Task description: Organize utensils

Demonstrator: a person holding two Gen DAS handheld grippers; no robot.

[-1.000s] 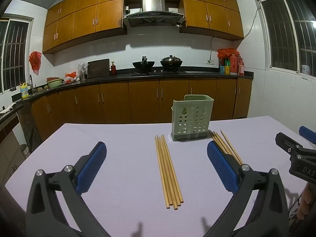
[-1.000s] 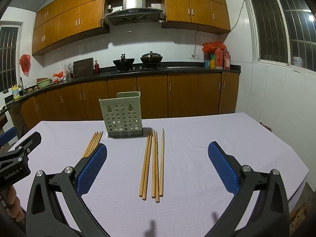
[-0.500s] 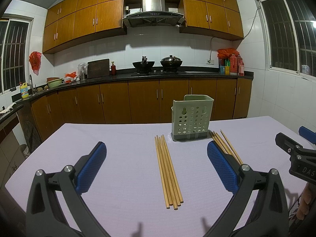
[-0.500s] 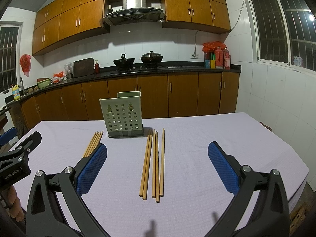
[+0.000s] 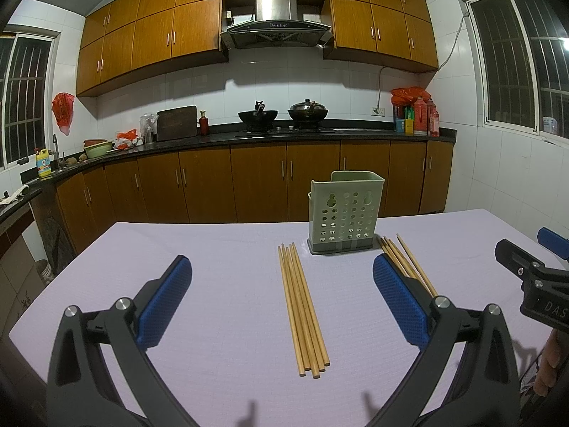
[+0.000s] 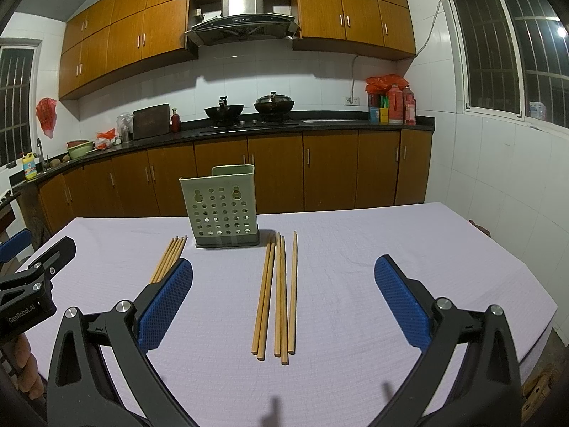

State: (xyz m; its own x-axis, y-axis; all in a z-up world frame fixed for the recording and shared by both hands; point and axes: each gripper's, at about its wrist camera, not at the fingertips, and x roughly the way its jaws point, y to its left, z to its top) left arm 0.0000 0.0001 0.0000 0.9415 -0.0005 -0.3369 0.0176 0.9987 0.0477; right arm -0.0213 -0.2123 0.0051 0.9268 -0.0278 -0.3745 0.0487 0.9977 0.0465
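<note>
1. Chopsticks lie in two bundles on the table (image 5: 220, 249), which is covered by a pale lilac cloth; the left bundle (image 5: 302, 306) rests to the left of the green holder (image 5: 343, 220), its far tips near the holder's base, its near ends pointing toward the camera; the sticks in it lie close together and almost parallel.
2. Seen from the right wrist, the right bundle (image 6: 277, 295) lies to the right of the holder; one stick on its right edge sits a little apart from the others; the far tips reach close to the holder's dark base.
3. Green holder stands upright near the far middle of the table; its front wall is pierced with round holes and two keyhole slots; nothing shows above its rim.
4. Left gripper (image 5: 282, 297) hangs above the table with its blue pads spread wide, nothing between them; the left bundle lies on the cloth below the gap, not touched.
5. Right gripper (image 6: 283, 295) is likewise spread wide and empty; the right bundle lies on the cloth under its gap, apart from both pads.
6. Each gripper shows at the edge of the other's view; fingers of a hand (image 5: 549, 363) show at the lower right of the left wrist view, beneath the right gripper's black body.
7. Behind the table runs a dark counter (image 5: 320, 133) over wooden cabinets, with two woks on the stove and a range hood above.
</note>
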